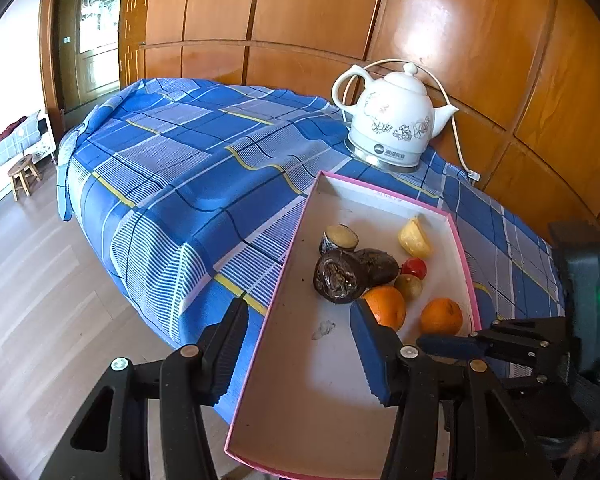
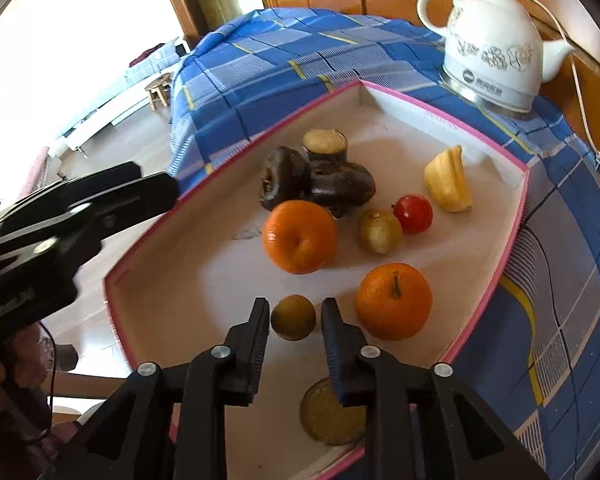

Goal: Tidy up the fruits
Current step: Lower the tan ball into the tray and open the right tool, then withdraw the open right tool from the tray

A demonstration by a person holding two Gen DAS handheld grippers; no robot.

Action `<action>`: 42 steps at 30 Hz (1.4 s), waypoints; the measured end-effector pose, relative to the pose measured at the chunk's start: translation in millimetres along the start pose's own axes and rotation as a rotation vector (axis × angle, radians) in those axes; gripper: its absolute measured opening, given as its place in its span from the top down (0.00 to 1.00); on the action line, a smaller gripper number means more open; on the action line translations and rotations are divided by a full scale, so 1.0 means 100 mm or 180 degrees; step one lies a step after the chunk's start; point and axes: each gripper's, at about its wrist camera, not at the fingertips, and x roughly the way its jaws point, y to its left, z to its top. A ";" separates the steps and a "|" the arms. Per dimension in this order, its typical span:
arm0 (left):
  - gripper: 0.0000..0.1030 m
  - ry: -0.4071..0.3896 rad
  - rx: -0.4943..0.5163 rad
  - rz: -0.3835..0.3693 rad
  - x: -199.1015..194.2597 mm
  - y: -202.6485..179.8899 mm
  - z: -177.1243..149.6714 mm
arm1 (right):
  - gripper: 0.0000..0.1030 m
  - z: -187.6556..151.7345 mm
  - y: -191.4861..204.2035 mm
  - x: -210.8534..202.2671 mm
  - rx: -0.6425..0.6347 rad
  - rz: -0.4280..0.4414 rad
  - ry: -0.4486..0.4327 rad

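Note:
A pink-rimmed white box [image 2: 514,236] lies on the blue checked cloth, its near end past the table edge. Inside it are two oranges [image 2: 299,236] [image 2: 394,300], a red fruit [image 2: 413,213], an olive-green fruit [image 2: 380,230], a yellow piece [image 2: 448,184] and dark brown pieces [image 2: 278,180]. My right gripper [image 2: 295,302] is open around a small green-brown fruit [image 2: 293,317] on the box floor, with slim gaps at both pads. My left gripper [image 1: 298,304] is open and straddles the box's left wall [image 1: 288,248]. A flat yellowish disc [image 2: 328,416] shows under the right finger.
A white floral kettle [image 1: 392,120] with a cord stands on the cloth behind the box, against the wooden panel wall. The table [image 1: 172,152] drops off on the left to a wood floor, where a small stool [image 1: 22,174] stands far off.

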 end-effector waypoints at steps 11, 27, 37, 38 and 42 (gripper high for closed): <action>0.48 -0.0010 0.0032 -0.0001 -0.03 -0.07 -0.03 | 0.71 -0.05 0.07 -0.02 -0.0119 -0.0196 -0.0090; 0.45 -0.0145 0.0158 0.0022 -0.18 -0.21 -0.07 | 0.71 -0.26 0.01 -0.47 0.0375 -0.0124 -0.0484; 0.36 -0.0412 0.0328 0.0031 -0.42 -0.40 -0.15 | 0.70 -0.55 -0.08 -0.76 0.0883 -0.0463 -0.0794; 0.32 -0.0449 0.0340 0.0033 -0.45 -0.43 -0.16 | 0.70 -0.57 -0.09 -0.78 0.0923 -0.0490 -0.0820; 0.23 -0.0525 0.0401 0.0006 -0.53 -0.53 -0.23 | 0.68 -0.68 -0.11 -0.86 0.1063 -0.0628 -0.0895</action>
